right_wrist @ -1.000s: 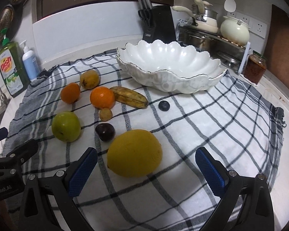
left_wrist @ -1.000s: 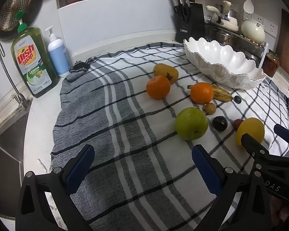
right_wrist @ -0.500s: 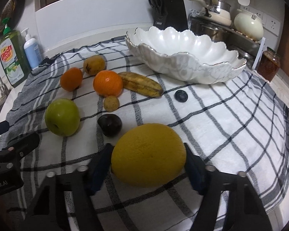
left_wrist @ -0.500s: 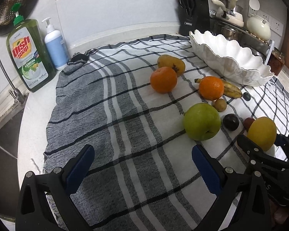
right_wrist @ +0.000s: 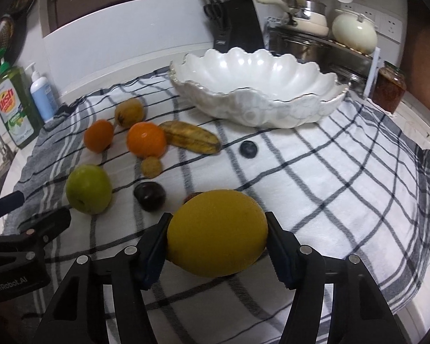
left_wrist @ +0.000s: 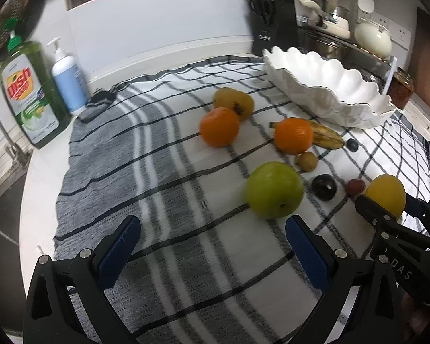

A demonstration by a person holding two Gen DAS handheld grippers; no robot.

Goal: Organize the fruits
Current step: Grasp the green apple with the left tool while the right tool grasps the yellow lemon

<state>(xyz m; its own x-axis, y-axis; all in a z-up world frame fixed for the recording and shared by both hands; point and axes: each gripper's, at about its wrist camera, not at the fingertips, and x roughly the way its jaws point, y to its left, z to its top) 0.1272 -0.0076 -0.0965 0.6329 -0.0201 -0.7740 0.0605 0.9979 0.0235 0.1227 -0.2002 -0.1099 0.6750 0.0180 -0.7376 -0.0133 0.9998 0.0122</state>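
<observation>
My right gripper (right_wrist: 216,223) is shut on a big yellow lemon (right_wrist: 218,235), both pads pressing its sides, low over the checked cloth (right_wrist: 315,186). The left wrist view shows the same lemon (left_wrist: 385,195) at far right. My left gripper (left_wrist: 212,229) is open over the cloth with nothing between its fingers. A green apple (left_wrist: 273,189) lies just beyond its right finger. Two oranges (left_wrist: 219,126) (left_wrist: 293,134), a yellow pear-like fruit (left_wrist: 233,103), a banana (right_wrist: 192,140), a dark plum (right_wrist: 149,199) and small fruits lie on the cloth. The white scalloped bowl (right_wrist: 258,109) holds nothing.
A green dish soap bottle (left_wrist: 31,94) and a blue pump bottle (left_wrist: 68,86) stand at the back left by the sink. A knife block (right_wrist: 235,23), pots, a kettle and a jar (right_wrist: 388,86) line the back right behind the bowl.
The right gripper went from wide open around the lemon to shut on it. The left gripper stayed open, and the green apple now sits nearer its right finger.
</observation>
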